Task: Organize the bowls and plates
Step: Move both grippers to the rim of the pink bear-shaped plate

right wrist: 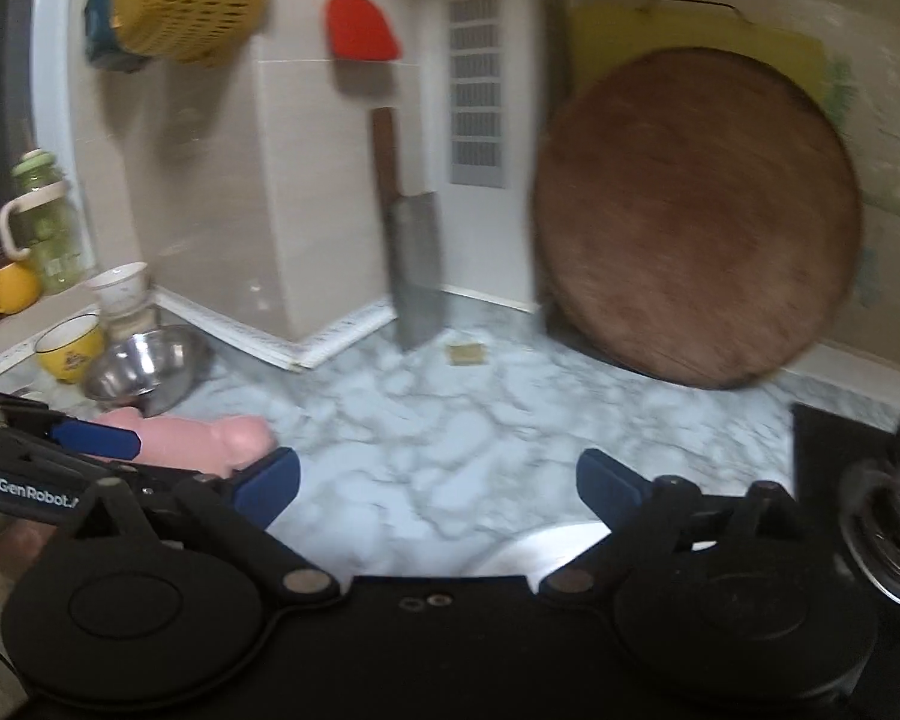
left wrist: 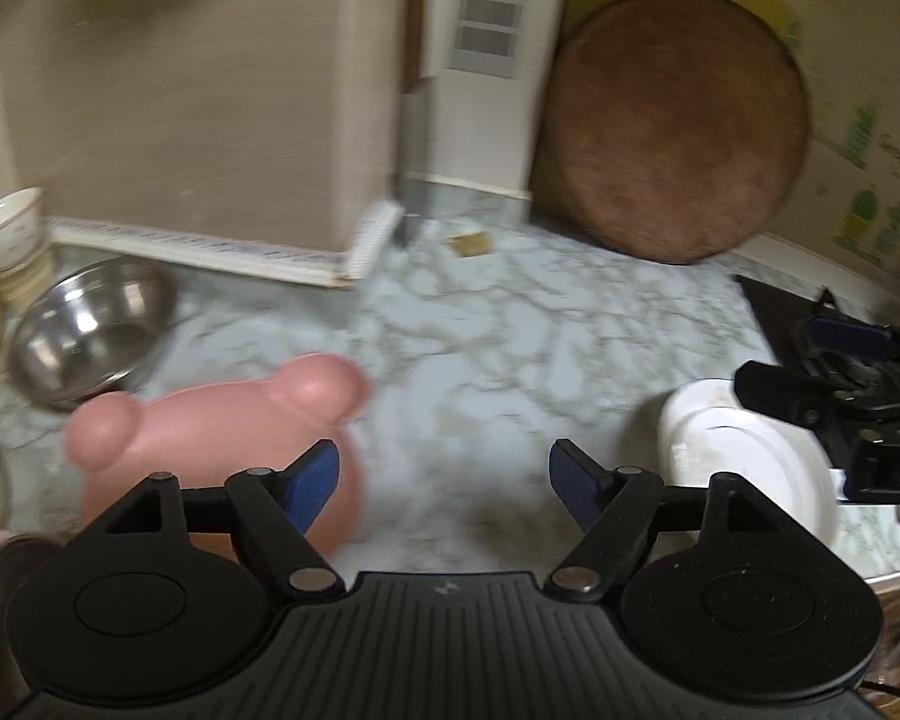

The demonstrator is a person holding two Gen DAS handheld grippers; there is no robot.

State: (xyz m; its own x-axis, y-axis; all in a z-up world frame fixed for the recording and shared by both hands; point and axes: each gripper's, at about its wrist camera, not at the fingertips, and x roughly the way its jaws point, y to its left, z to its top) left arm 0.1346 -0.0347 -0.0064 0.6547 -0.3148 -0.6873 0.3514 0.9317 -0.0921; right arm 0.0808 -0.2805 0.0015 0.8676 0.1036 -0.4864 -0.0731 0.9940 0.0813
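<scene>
- Left gripper (left wrist: 444, 483): jaws wide, nothing held, above marble bench (left wrist: 450, 348), beside pink bear-eared plate (left wrist: 210, 420)
- Right gripper (right wrist: 438, 489): jaws wide, empty, over white plate (right wrist: 546, 549)
- Steel bowl (left wrist: 90, 330) at far left

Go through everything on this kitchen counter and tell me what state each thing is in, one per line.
left gripper: open, empty
right gripper: open, empty
pink bear-shaped plate: lying on the counter
white plate: flat on the counter
steel bowl: upright, empty
round wooden board: leaning on the wall
cleaver: propped upright against the wall
</scene>
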